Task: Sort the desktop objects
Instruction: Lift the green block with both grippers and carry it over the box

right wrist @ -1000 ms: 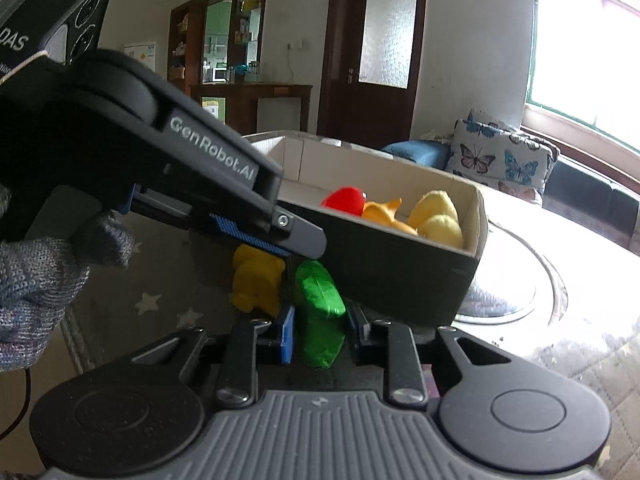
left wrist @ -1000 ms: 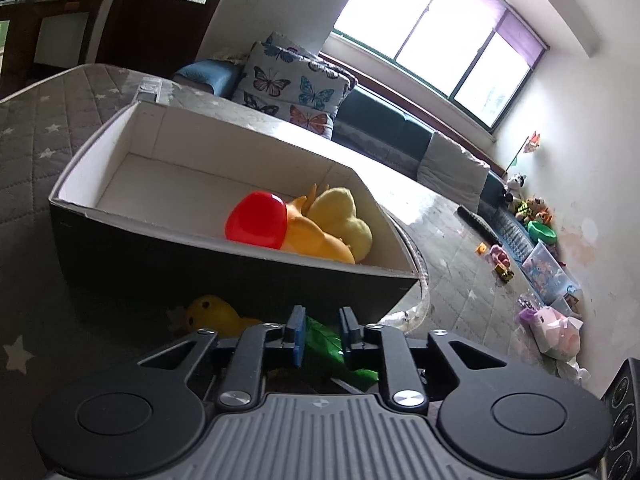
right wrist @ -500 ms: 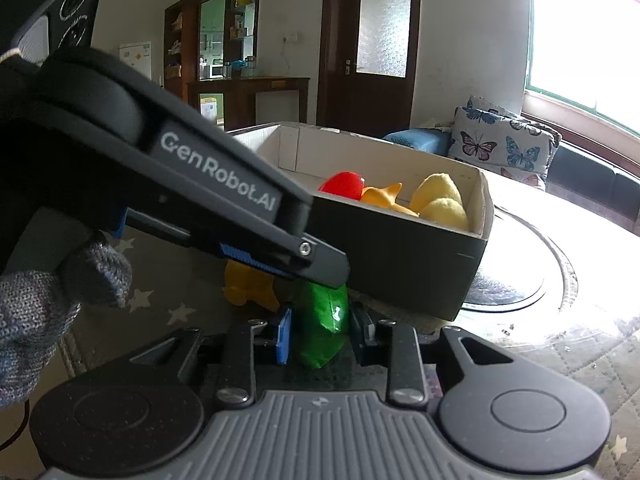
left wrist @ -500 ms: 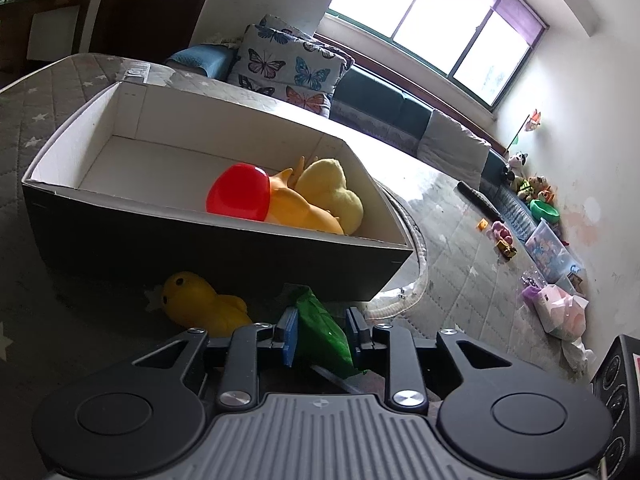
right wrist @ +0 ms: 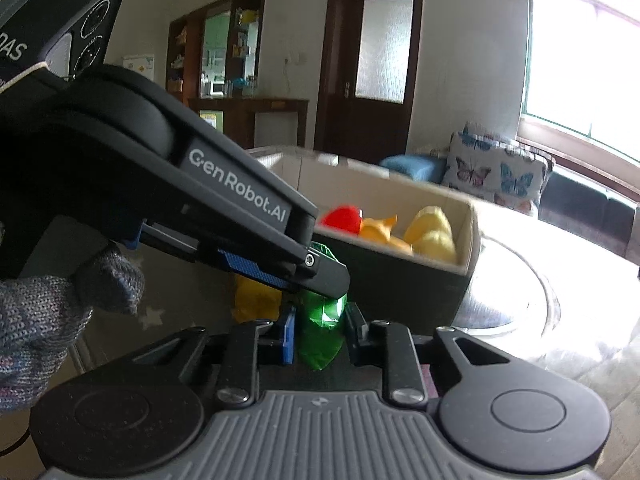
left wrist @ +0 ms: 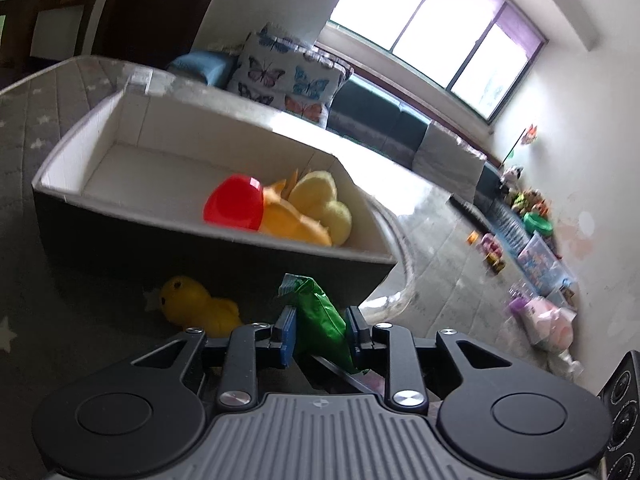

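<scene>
The box already has a red ball, an orange toy and a yellow plush piled in its right end, so I'd say sorting's partway done. Left outside, by its near wall: yellow duck and green packet. Both grippers, left and right, are clamped on that packet. Only the right view shows the gloved hand; only the left shows the duck's face.

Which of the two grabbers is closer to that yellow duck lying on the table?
Left, likely. The left gripper sits just right of the yellow duck; the right gripper is farther over, beyond it. Both pinch the green packet.
</scene>
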The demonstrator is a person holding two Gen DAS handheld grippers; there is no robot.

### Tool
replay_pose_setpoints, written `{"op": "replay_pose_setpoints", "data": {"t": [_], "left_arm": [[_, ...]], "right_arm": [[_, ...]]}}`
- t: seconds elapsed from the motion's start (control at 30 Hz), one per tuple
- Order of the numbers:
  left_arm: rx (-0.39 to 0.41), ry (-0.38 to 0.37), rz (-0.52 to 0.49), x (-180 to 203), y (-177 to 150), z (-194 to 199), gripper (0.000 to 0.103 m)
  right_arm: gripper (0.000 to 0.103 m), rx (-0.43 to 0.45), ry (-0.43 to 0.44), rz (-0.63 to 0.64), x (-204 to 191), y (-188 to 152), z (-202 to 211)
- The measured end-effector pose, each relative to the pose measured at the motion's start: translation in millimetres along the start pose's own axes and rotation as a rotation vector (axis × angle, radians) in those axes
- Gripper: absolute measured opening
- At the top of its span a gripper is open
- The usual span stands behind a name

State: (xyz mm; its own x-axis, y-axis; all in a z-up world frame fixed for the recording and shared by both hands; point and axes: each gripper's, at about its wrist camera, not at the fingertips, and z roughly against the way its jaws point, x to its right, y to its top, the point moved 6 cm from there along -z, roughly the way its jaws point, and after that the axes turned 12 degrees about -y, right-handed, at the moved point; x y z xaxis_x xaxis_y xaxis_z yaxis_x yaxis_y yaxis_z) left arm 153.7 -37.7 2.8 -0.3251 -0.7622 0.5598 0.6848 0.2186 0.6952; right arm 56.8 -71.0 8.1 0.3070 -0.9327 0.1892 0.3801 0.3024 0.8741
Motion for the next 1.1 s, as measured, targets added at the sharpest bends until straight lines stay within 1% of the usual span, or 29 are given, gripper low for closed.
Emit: {"op": "replay_pose_setpoints", "data": {"t": [0.1,0.23,0.4,0.57,0.73,0.9,1.1], "left_arm": [[0.057,-0.01,-0.003,3.6,12.4,12.7,0.028],[0.124,-0.002,-0.012,1.9,34.6,23.9,0.028],[0.175,0.035,-0.006,-15.5,62.7,25.4,0.028],[0.19,0.055,0.041,-42.3,83.8,15.3,0.028],[0.165,0.083,0.081,-71.1,97.2,-1.2,0.028],[0.137,0.11,0.104,-92.2,99.1,-12.5,0.028],[0.127,0.132,0.114,-104.1,96.4,-16.2,0.028]], "right_arm": [[0.023,0.048,-0.005,0.018,-1.4,15.9,5.3],[0.023,0.101,0.002,0.037,-5.0,41.2,0.1],[0.023,0.128,0.019,0.068,-17.5,70.4,-28.6],[0.023,0.108,0.042,0.081,-30.2,86.9,-63.9],[0.023,0.056,0.066,0.075,-40.3,91.4,-103.3],[0.023,0.01,0.075,0.081,-45.7,87.0,-130.6],[0.023,-0.049,0.08,0.06,-42.0,77.4,-151.9]]}}
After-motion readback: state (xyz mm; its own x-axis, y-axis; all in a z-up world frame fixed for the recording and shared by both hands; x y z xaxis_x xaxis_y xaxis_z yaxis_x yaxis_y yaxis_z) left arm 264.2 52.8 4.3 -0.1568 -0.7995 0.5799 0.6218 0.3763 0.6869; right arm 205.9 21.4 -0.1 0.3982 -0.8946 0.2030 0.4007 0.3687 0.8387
